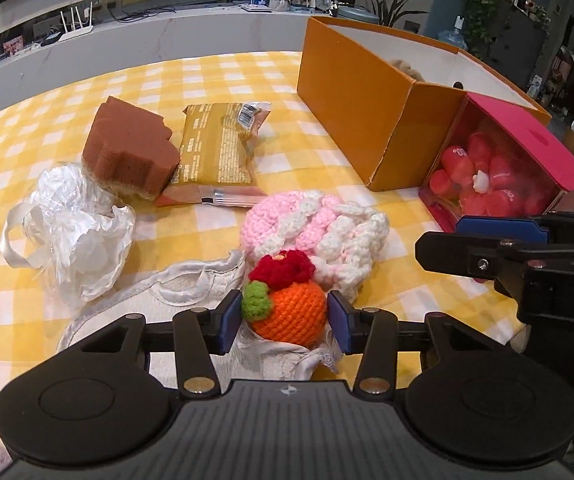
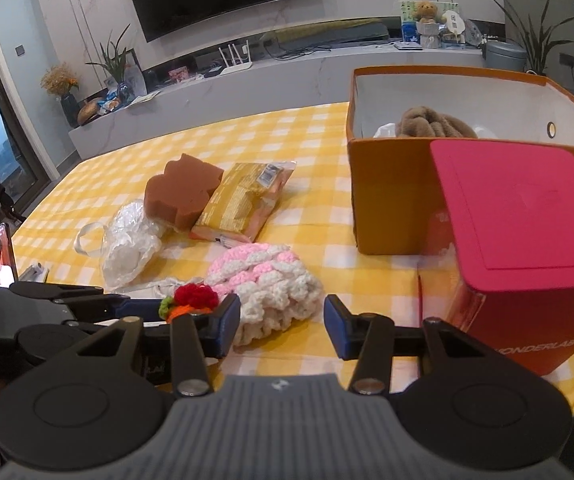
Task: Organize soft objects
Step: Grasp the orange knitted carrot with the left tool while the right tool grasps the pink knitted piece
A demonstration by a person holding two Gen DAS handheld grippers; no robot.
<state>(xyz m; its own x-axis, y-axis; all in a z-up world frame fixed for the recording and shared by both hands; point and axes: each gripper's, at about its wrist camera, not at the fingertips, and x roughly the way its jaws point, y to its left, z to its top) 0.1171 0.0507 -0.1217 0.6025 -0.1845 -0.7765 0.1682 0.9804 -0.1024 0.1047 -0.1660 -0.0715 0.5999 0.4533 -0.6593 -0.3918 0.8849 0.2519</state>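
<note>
Item: crocheted orange (image 1: 290, 316), red flower and green leaf on top, lying on white cloth (image 1: 191, 296) over the checked table (image 1: 207, 80).
Position: straight ahead of left gripper (image 1: 285, 322), between its blue pads.
Left gripper: parted, pads flanking, not visibly pressing.
Right gripper (image 2: 283, 326): parted, empty, aimed beside the pink-white knit (image 2: 265, 280).
Nearer hand: left.
Axis: roundish, no clear long axis; leaf points left.
Destination, judged: orange box (image 1: 351, 104), far right.
</note>
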